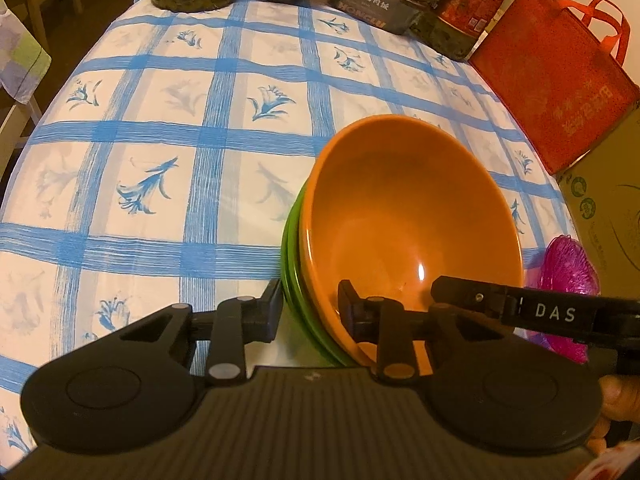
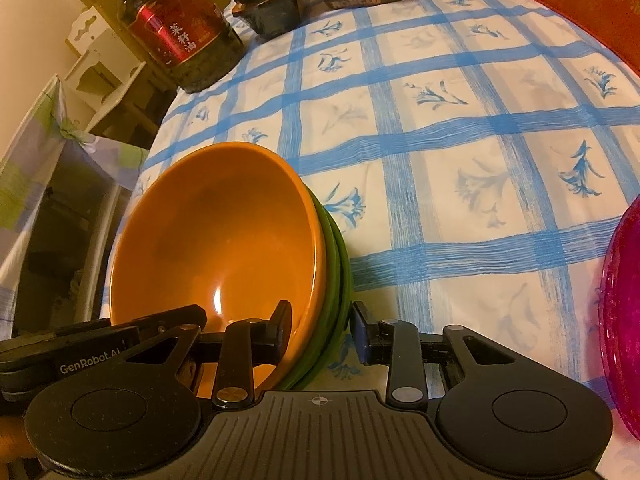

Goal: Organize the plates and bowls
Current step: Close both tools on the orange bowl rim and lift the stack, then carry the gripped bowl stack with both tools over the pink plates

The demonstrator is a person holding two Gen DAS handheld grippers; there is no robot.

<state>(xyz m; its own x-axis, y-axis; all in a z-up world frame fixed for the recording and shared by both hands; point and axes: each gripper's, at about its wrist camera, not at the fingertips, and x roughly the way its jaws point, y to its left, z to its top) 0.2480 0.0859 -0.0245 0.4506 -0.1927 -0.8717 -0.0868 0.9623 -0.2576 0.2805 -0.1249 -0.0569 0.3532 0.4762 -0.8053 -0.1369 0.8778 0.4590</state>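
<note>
**Inspector A:** Left gripper [image 1: 310, 308]: the jaws stand narrowly apart, astride the near rim of the stacked bowls. One finger lies outside the green bowls [image 1: 294, 280], the other inside the orange bowl [image 1: 412, 216]. Both appear to sit against the stack's walls; I read that as a grip.

**Inspector B:** Right gripper [image 2: 322, 332]: the same arrangement from the other side. Its inner finger is inside the orange bowl [image 2: 224, 248] and looks to be against the wall. Its outer finger, with the blue pad, stands just beside the green bowls [image 2: 338, 280]. Whether that pad presses on the rim, I cannot tell.

**Inspector A:** Position of the stack?

**Inspector B:** On the blue-checked tablecloth [image 2: 460, 152], orange nested uppermost in the green, rims between the fingers of both grippers. The stack leans, its mouth tipped toward the cameras.

**Inspector A:** Beyond the fingertips: an oil bottle [image 2: 180, 28] and dark boxes [image 1: 376, 0] at the far edge. Outboard of the right gripper's fingers, a pink dish [image 2: 624, 312].
</note>
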